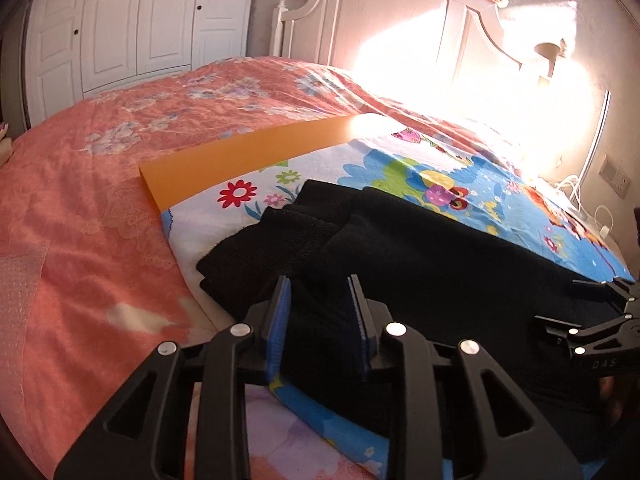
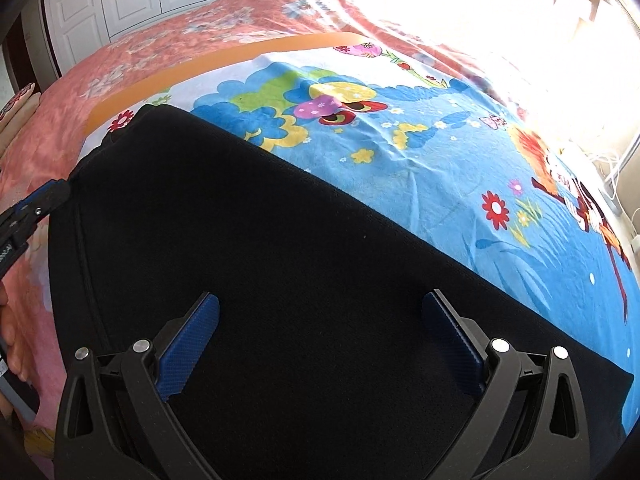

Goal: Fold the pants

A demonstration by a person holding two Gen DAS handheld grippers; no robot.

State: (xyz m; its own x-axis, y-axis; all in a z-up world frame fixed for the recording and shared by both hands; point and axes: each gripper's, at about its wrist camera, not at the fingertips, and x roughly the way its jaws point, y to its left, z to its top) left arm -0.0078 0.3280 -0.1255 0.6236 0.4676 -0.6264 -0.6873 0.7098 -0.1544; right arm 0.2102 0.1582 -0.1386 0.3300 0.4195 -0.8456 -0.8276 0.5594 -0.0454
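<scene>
Black pants (image 1: 420,248) lie folded lengthwise on a blue flowered cloth (image 1: 420,168) on the bed. The leg ends (image 1: 256,248) point to the left. My left gripper (image 1: 320,284) hovers over the leg part with its blue pads partly apart and nothing between them. My right gripper (image 2: 320,300) is wide open just above the broad black fabric (image 2: 260,260). The right gripper also shows at the right edge of the left wrist view (image 1: 596,300). The left gripper's tip shows at the left edge of the right wrist view (image 2: 44,196).
An orange board (image 1: 248,156) lies under the far edge of the cloth. The pink flowered bedspread (image 1: 100,200) stretches left. A white headboard (image 1: 400,20) and wardrobe (image 1: 140,20) stand behind. Cables and a socket (image 1: 580,196) are at right in strong sunlight.
</scene>
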